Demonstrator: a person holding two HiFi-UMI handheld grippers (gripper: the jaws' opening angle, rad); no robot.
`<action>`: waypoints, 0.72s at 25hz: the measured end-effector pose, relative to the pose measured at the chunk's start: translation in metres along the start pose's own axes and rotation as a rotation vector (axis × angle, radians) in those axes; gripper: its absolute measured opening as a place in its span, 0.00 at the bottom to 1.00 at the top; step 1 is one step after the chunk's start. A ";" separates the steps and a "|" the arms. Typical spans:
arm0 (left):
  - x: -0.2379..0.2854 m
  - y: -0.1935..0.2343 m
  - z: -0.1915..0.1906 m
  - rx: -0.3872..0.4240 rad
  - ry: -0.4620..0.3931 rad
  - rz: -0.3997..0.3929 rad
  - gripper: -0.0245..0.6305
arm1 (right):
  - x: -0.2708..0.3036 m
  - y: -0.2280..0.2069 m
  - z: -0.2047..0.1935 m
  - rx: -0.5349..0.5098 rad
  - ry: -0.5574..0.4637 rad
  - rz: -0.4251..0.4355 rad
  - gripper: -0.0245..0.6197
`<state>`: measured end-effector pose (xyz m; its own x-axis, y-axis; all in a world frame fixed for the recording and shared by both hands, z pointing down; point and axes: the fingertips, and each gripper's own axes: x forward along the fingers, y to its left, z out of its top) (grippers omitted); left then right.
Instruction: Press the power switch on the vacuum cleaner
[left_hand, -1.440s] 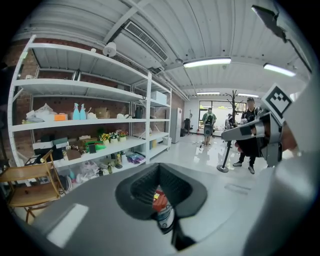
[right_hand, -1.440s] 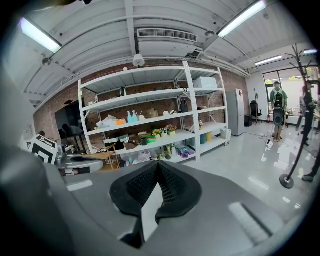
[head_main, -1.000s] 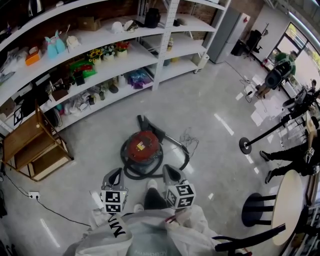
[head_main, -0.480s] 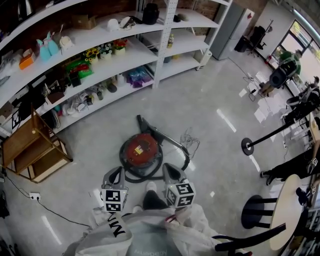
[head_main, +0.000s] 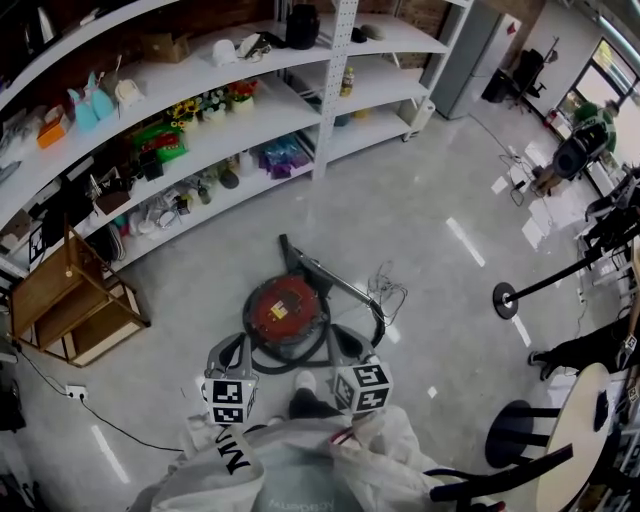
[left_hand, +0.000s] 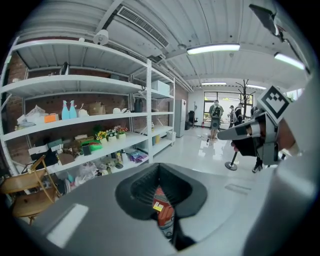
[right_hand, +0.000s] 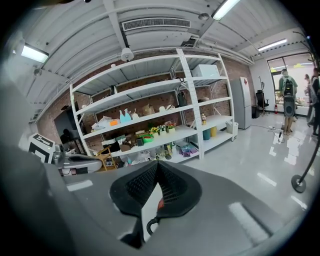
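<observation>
The vacuum cleaner (head_main: 285, 308) is a round red canister on the grey floor, ringed by its black hose (head_main: 322, 352), with the wand (head_main: 322, 272) lying behind it. My left gripper (head_main: 234, 347) hangs just short of the canister's near left side. My right gripper (head_main: 340, 342) hangs by its near right side. Neither touches it. Both are shut with nothing held. In the left gripper view the red canister (left_hand: 162, 210) shows below the closed left gripper (left_hand: 159, 168). Under the closed right gripper (right_hand: 156, 165), a sliver of red and the black hose (right_hand: 149, 226) show.
Long white shelves (head_main: 200, 140) full of goods run behind the vacuum. A wooden chair (head_main: 70, 295) stands at the left, with a wall socket and cable (head_main: 66, 392) near it. At the right are a round-based stand (head_main: 505, 299), a round table (head_main: 575, 425), a black chair (head_main: 515, 445) and a person's legs (head_main: 580, 348).
The view has shifted a little and the vacuum sits slightly nearer my grippers. The person at the right has moved further toward the frame's edge. Both grippers stay shut.
</observation>
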<state>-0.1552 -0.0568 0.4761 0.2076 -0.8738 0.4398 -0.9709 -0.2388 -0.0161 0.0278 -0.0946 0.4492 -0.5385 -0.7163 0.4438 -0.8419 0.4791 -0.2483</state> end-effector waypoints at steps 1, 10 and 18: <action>0.003 0.000 0.002 -0.001 0.003 0.006 0.04 | 0.003 -0.003 0.002 0.000 0.001 0.006 0.04; 0.034 -0.002 0.021 0.010 0.013 0.043 0.04 | 0.026 -0.033 0.017 0.008 0.001 0.040 0.04; 0.052 -0.008 0.032 0.011 0.011 0.068 0.04 | 0.038 -0.058 0.022 0.011 0.007 0.050 0.04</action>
<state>-0.1328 -0.1136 0.4707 0.1397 -0.8833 0.4475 -0.9814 -0.1837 -0.0562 0.0557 -0.1610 0.4618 -0.5794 -0.6881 0.4368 -0.8145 0.5082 -0.2798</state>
